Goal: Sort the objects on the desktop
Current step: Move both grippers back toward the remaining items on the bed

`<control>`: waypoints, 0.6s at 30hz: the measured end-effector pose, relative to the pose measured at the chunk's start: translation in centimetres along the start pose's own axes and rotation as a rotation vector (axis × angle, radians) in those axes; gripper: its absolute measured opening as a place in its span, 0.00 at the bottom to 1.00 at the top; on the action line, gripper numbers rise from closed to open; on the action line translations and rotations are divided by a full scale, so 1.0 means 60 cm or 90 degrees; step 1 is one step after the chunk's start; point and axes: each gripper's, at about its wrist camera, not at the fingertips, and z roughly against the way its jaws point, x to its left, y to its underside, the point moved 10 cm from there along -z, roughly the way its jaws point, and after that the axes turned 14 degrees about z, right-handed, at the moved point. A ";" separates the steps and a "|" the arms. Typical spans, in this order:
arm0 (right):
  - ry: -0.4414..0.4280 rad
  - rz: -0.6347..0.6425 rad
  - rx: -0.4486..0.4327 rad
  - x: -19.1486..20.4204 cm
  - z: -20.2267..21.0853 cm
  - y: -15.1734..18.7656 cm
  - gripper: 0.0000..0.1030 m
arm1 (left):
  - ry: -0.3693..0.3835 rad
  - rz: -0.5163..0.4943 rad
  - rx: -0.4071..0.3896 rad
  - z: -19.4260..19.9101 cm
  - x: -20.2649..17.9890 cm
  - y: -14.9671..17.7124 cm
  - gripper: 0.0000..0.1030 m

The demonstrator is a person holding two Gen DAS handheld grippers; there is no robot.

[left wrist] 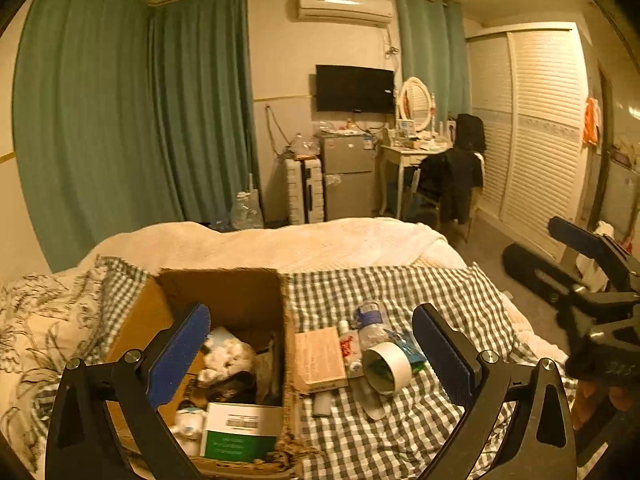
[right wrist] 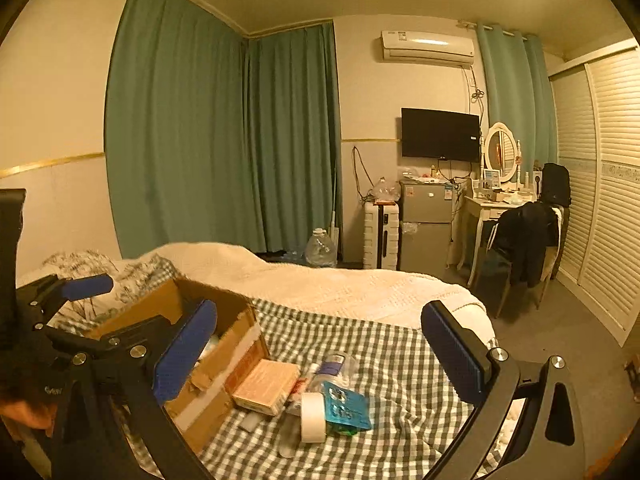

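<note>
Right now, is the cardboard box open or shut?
Open. The cardboard box has its top flaps folded outward, and the left wrist view looks straight in at a green-and-white carton and soft white items inside.

A checkered bedspread (left wrist: pixel 400 292) carries a cardboard box (left wrist: pixel 224 292), tape roll (left wrist: pixel 387 366), plastic bottle (left wrist: pixel 370 322) and flat carton (left wrist: pixel 319 358)

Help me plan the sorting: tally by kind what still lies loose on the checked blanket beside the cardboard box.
Tape roll: 1
Flat tan box: 1
Clear plastic bottle: 1
Blue packet: 1
Total: 4 clear items; a few small bits among them are too blurred to name.
</note>
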 end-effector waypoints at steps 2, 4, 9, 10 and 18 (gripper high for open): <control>-0.015 -0.011 0.024 0.000 -0.014 0.018 1.00 | 0.003 0.000 0.013 -0.014 -0.002 0.015 1.00; -0.021 -0.021 0.046 -0.004 -0.027 0.034 1.00 | 0.018 0.003 0.028 -0.027 -0.007 0.030 1.00; 0.005 -0.052 0.076 -0.037 -0.034 0.068 1.00 | 0.034 -0.006 0.059 -0.058 -0.025 0.066 1.00; 0.011 -0.064 0.078 -0.048 -0.035 0.074 1.00 | 0.038 -0.006 0.071 -0.068 -0.030 0.076 1.00; 0.057 -0.039 0.136 -0.113 -0.075 0.147 1.00 | 0.086 -0.023 0.157 -0.131 -0.085 0.153 0.92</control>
